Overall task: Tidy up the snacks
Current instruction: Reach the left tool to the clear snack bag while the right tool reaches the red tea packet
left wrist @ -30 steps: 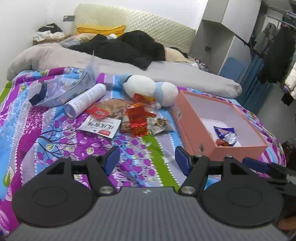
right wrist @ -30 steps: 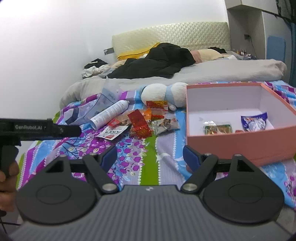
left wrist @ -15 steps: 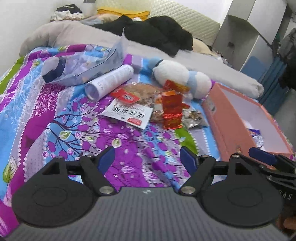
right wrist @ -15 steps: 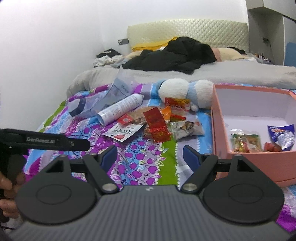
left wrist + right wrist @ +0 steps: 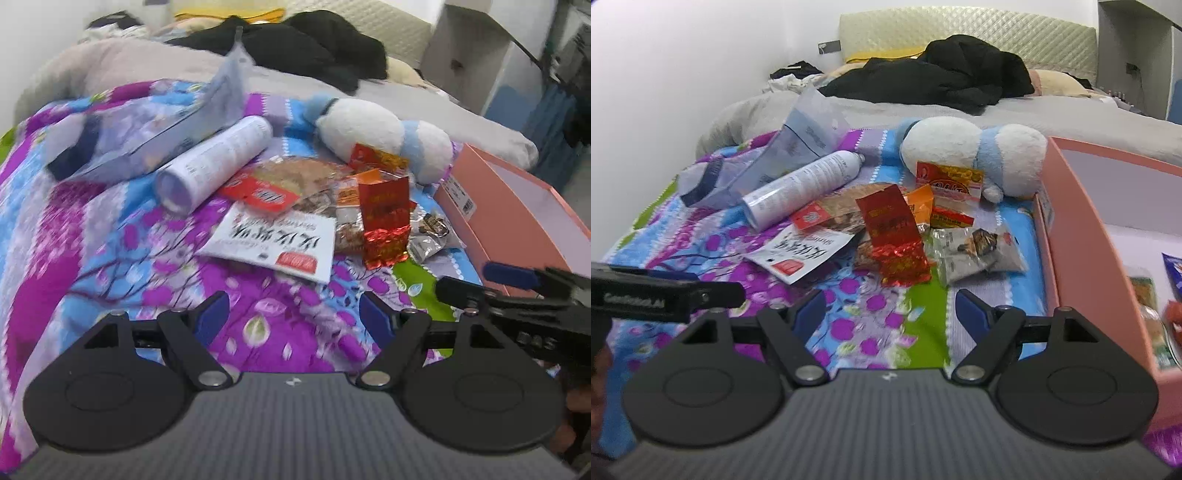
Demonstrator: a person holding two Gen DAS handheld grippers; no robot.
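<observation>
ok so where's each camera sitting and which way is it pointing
Left wrist: on the left claw, facing down across the bed at the snack pile and white packet; its open fingers show, and the right claw enters at right.
Right wrist: on the right claw, facing the pile with the pink box at right; open fingers show, left claw at left.
Shared: red foil packet, white can, plush toy.
</observation>
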